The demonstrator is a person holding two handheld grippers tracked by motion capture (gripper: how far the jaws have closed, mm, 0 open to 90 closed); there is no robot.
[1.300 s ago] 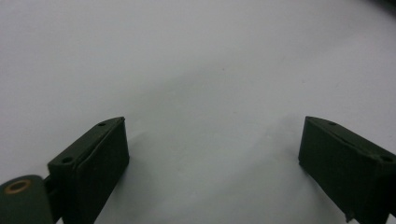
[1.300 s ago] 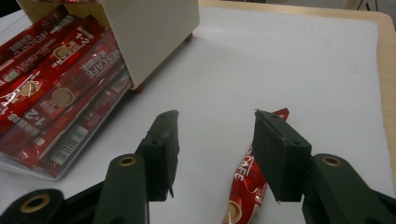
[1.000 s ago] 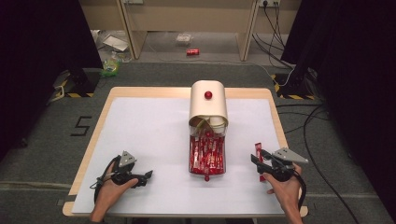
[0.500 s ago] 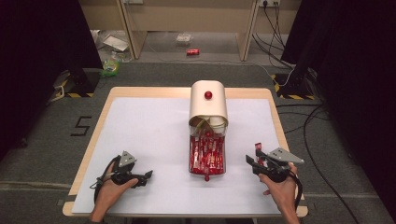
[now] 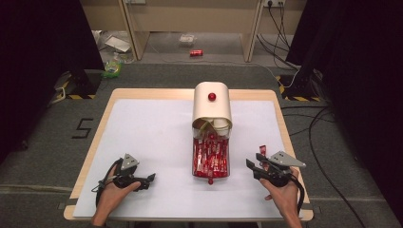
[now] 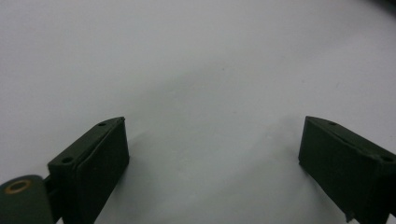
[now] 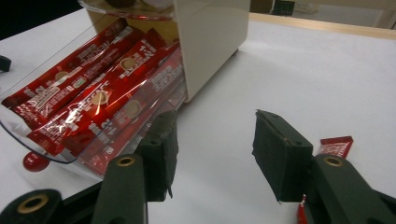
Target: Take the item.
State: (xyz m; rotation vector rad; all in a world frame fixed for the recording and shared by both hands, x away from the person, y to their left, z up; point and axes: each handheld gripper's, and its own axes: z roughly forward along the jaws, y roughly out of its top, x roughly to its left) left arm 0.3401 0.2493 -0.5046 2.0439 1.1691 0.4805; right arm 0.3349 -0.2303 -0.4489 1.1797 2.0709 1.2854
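Left claw (image 5: 151,178): near edge of the counter (image 5: 142,137), low over bare white top; jaws wide apart in the left gripper view (image 6: 212,154), nothing between them.
Right claw (image 5: 252,166): near right, pointing toward the drawer; jaws half apart in the right gripper view (image 7: 212,154), nothing between the pads, only bare counter.
Loose stick (image 5: 262,149): red sachet lying flat on the counter just beyond the right claw; corner of it showing beside the right pad in the right gripper view (image 7: 337,145). Not gripped.
Drawer (image 5: 210,159): clear tray pulled out toward the person, red knob (image 5: 210,181) at its front, packed with red sticks (image 7: 100,100) lying lengthwise.
Box (image 5: 212,107): cream cabinet behind the drawer, mid counter, second red knob on top; upper part holds something pale, too small to tell.
Step in hand: likely stocking or emptying the drawer one stick at a time; right claw between grasps, loose stick apart from the rest.
Next move: probably turning the right claw onto the loose stick, lowering the pads to either side of its thin edge, closing gently, then lifting toward the drawer. Flat foil on a smooth top: risk of sliding away instead of being pinched.
Left claw's part: none yet, idle; could steady the drawer if it shifts.
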